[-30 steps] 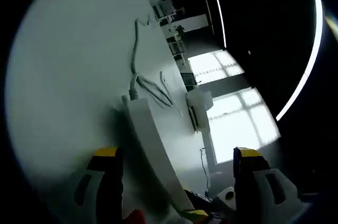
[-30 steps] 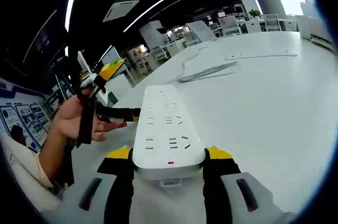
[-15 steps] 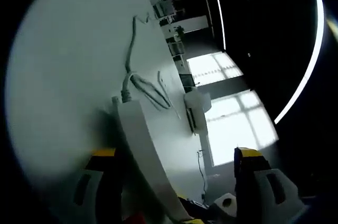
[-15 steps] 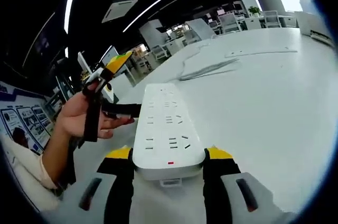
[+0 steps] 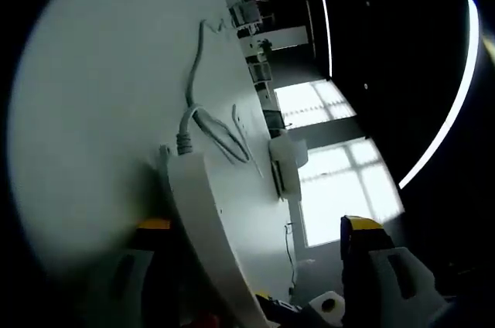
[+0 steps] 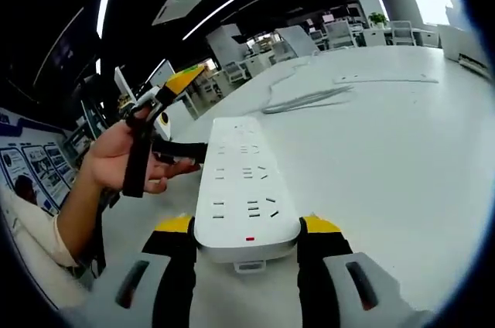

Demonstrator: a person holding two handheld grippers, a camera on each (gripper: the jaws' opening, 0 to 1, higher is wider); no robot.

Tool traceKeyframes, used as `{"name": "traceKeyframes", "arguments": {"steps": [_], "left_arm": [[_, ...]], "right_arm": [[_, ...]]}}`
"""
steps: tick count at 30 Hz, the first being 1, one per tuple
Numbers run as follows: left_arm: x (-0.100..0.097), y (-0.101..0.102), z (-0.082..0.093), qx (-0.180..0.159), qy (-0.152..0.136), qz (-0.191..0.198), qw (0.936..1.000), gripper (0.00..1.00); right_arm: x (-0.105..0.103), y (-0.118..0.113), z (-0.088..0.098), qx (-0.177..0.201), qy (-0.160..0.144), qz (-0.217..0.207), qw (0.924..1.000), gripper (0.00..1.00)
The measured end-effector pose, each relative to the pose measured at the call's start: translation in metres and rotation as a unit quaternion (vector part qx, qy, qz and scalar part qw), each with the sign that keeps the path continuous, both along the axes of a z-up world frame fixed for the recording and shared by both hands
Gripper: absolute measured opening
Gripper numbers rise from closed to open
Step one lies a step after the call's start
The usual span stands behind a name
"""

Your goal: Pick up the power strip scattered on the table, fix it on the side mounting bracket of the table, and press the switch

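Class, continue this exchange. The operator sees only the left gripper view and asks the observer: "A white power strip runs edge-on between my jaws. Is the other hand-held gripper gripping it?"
Observer: Yes. In the right gripper view, the right hand-held gripper is shut on one end of the power strip.
Operator: Which face is toward that camera?
Observer: The socket face, with a small red mark near the gripped end.
Operator: How does my own gripper look from there?
Observer: A hand holds the left hand-held gripper beside the strip's left edge, jaws open.
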State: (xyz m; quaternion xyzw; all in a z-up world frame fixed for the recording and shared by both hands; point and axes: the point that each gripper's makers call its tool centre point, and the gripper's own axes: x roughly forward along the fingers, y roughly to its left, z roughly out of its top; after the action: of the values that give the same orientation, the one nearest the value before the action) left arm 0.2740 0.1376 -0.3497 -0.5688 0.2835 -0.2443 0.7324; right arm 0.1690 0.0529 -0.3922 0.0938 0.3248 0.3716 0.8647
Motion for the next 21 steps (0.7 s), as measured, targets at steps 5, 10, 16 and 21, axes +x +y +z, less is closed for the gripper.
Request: {"name": "traceKeyframes", "arguments": {"steps": [5,10,16,21], "left_arm": [[0.002,0.001,-0.002,-0.001,0.003,0.004,1.0,0.87],[0.004,0.003,-0.008,0.012,0.004,0.012,0.9998,0.78],[0.005,0.005,-0.014,0.027,0.007,0.017,0.9994,0.7],[0.006,0.007,-0.02,0.035,0.01,0.019,0.9992,0.64]], "right_arm": [[-0.002,0.001,0.0,-0.009,-0.003,0.003,1.0,0.47],[-0.003,0.001,-0.003,-0.026,-0.008,0.009,0.9996,0.47],[-0.003,0.0,-0.004,-0.03,-0.008,0.014,0.9994,0.47],[-0.003,0.0,-0.005,-0.042,-0.018,0.017,0.9988,0.47]]}}
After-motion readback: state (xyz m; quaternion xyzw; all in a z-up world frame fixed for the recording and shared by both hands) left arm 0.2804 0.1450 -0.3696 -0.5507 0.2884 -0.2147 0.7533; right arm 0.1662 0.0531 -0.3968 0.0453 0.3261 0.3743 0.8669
